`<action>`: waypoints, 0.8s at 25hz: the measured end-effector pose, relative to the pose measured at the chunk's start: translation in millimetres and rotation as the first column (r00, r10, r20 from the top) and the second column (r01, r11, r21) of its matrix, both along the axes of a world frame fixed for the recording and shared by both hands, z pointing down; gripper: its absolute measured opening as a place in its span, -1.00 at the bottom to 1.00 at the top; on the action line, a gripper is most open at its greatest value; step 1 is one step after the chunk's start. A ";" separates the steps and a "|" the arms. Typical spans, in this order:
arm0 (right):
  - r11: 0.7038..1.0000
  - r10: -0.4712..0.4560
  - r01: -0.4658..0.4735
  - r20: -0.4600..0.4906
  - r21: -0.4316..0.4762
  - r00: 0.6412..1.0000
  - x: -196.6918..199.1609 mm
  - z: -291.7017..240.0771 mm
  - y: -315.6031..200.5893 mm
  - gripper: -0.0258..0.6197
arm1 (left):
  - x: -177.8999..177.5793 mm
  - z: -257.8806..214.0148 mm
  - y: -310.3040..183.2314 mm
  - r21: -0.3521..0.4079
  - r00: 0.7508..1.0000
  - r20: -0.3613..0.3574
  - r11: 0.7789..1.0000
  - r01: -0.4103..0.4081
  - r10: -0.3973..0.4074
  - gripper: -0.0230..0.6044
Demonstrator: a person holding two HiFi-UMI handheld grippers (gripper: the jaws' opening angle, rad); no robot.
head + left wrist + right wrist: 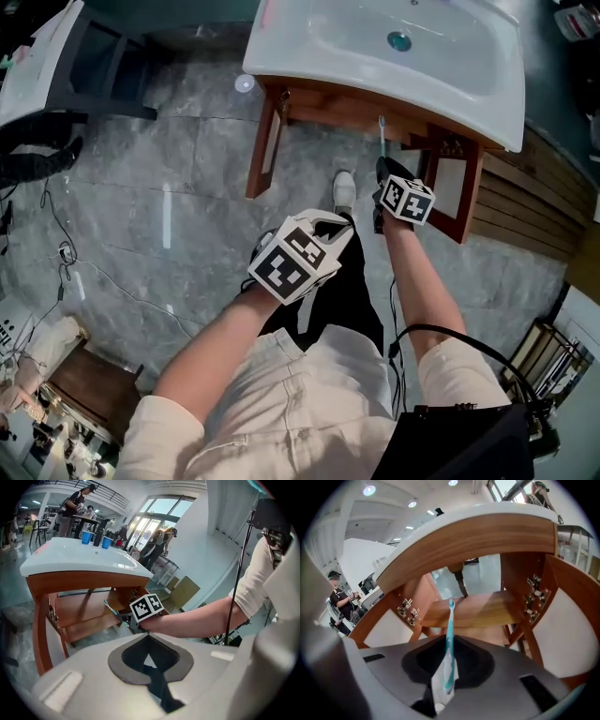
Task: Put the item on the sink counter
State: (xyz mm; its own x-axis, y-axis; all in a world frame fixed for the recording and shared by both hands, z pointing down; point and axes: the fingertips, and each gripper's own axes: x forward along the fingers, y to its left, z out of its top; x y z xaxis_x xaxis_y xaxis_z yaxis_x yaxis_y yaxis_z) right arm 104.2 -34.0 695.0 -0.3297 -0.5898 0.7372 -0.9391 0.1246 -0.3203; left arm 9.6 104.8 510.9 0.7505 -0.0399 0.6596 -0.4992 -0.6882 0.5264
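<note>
White sink counter (469, 84): top and basin with drain (399, 40) seen from above in the head view only. Set on a wooden stand (267, 141) over grey tiled floor (169, 169).

In the left gripper view alone: two blue cups (86, 537) and a dark bottle (98, 537) on the counter's far end, with people standing behind. In the right gripper view alone: the counter's underside, metal fittings (533, 597) inside the stand, and a wooden shelf (487, 609) across it.

Left gripper (333, 225): low over the person's legs, back from the stand. Jaws brought together in its own view, with nothing between them.

Right gripper (384, 173): further forward, just before the stand's front and below the counter's edge. Jaws closed tight on a toothbrush (382, 136), gripped by the lower handle. Also caught from the side in the left gripper view, beyond the person's forearm.

Marker cube (291, 265) on each gripper: black-and-white square patterns on its faces, and the right one's pattern plain in the left gripper view too.

Toothbrush: teal and white, upright, head pointing up toward the counter's underside. Head in line with the shelf in the right gripper view. Whether touching the stand, cannot tell. Thin and small in the head view; handle colours clear only in the right gripper view.
</note>
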 end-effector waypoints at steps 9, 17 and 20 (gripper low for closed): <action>0.992 0.126 -0.127 0.019 0.005 0.992 24.5 89.6 -83.1 -0.77 | 15.9 62.4 -55.7 0.005 0.999 -0.034 1.000 0.029 -0.028 -0.91; 0.984 0.171 -0.172 0.020 0.049 0.985 34.1 136.5 -143.5 -0.76 | 26.0 105.1 -89.9 0.011 0.999 -0.040 0.999 0.035 -0.035 -0.91; 0.983 0.176 -0.176 0.002 0.051 0.984 38.4 150.9 -155.6 -0.76 | 29.3 113.6 -99.2 0.009 0.998 -0.053 0.999 0.032 -0.032 -0.91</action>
